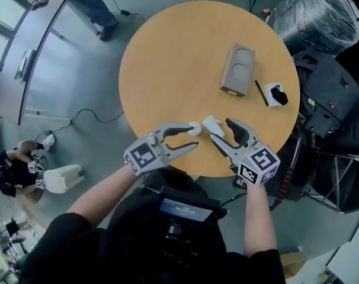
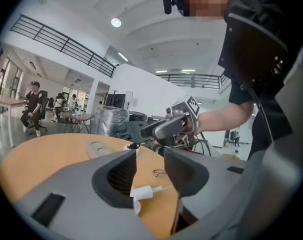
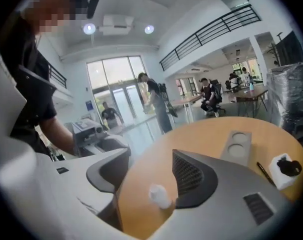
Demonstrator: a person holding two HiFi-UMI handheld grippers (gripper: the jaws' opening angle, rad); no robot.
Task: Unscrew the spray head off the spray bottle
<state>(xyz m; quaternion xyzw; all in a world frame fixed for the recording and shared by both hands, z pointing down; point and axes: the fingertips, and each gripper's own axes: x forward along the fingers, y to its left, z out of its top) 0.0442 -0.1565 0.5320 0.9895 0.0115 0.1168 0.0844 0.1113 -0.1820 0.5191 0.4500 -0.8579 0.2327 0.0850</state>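
**Both claws raised and spread above the separated spray bottle**

*Bench.* Round bench (image 1: 167, 58) of smooth, pale tan wood with a matt surface, seen from above in the head view.

*Task objects.* Near the close edge, lying on its side on the wood: white plastic spray head (image 1: 212, 123), blunt and wedge-shaped. Same spray head (image 2: 141, 191) in the left gripper view, with a thin tube trailing from one end. Just beside it: small white bottle (image 1: 194, 129), circular from above. In the right gripper view, only a blurred white shape (image 3: 160, 196) on the wood, not distinguishable as head or bottle.

*Left claw* (image 1: 194, 136). Grey moulded plastic with two curved prongs and ribbed dark inner pads (image 2: 122, 171). Held over the bench edge, prongs spread, pinching nothing, pads clear of the spray head lying below the gap. Black-and-white marker cube (image 1: 145, 155) at the rear.

*Right claw* (image 1: 220, 129). Same grey moulding and ribbed pad (image 3: 187, 176), likewise spread and gripping nothing. Matching marker cube (image 1: 260, 163) behind.

*Other items, well apart, farther across the bench.* Grey rectangular block (image 1: 239, 70) with two shallow round recesses. Slim black pen (image 1: 260, 92). Small white square piece (image 1: 276, 94) bearing a black lump.
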